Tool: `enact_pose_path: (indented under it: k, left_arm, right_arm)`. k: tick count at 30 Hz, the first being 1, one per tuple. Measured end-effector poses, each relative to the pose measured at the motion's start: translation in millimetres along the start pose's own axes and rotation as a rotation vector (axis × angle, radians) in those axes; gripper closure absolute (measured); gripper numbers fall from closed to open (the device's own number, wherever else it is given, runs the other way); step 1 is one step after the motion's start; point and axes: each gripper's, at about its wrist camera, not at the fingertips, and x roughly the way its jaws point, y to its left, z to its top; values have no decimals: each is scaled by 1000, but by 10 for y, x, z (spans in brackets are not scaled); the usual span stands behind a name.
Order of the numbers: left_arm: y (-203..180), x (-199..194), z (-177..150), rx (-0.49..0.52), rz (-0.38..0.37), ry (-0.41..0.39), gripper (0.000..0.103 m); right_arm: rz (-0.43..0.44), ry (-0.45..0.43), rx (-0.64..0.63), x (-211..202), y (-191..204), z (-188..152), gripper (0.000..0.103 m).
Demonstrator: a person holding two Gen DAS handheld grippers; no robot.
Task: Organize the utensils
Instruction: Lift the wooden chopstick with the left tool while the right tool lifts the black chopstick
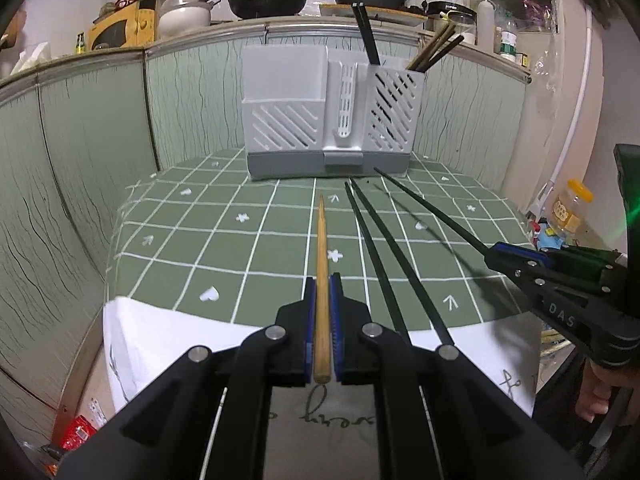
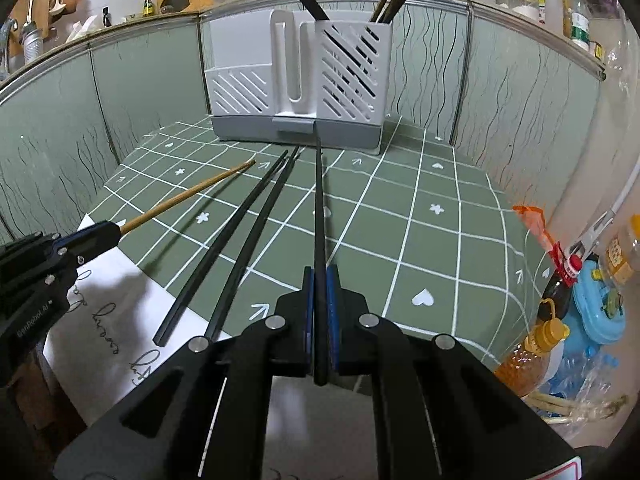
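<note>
My left gripper (image 1: 322,280) is shut on a wooden chopstick (image 1: 321,264) that points toward the grey utensil holder (image 1: 288,120) at the back of the table. My right gripper (image 2: 319,274) is shut on a black chopstick (image 2: 318,208) that points at the holder (image 2: 240,92); it also shows in the left wrist view (image 1: 424,204). Two more black chopsticks (image 1: 376,252) lie side by side on the green checked tablecloth (image 1: 224,248) between the grippers. The holder's right compartment (image 1: 394,108) holds several black and brown chopsticks upright.
Green panels (image 1: 80,160) wall in the table on the left, back and right. A white cloth (image 1: 160,344) covers the near edge. Bottles and a blue container (image 2: 596,308) crowd the right side. Pans (image 1: 268,0) and jars stand on the ledge behind.
</note>
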Motion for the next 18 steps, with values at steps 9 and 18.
enact_pose_path:
  k: [9, 18]
  left_arm:
    - [9, -199, 187, 15, -4, -36, 95]
    - [69, -387, 470, 26, -22, -76, 95]
  right_arm:
    - [15, -38, 10, -265, -81, 128, 97]
    - [27, -112, 33, -586, -173, 427, 97]
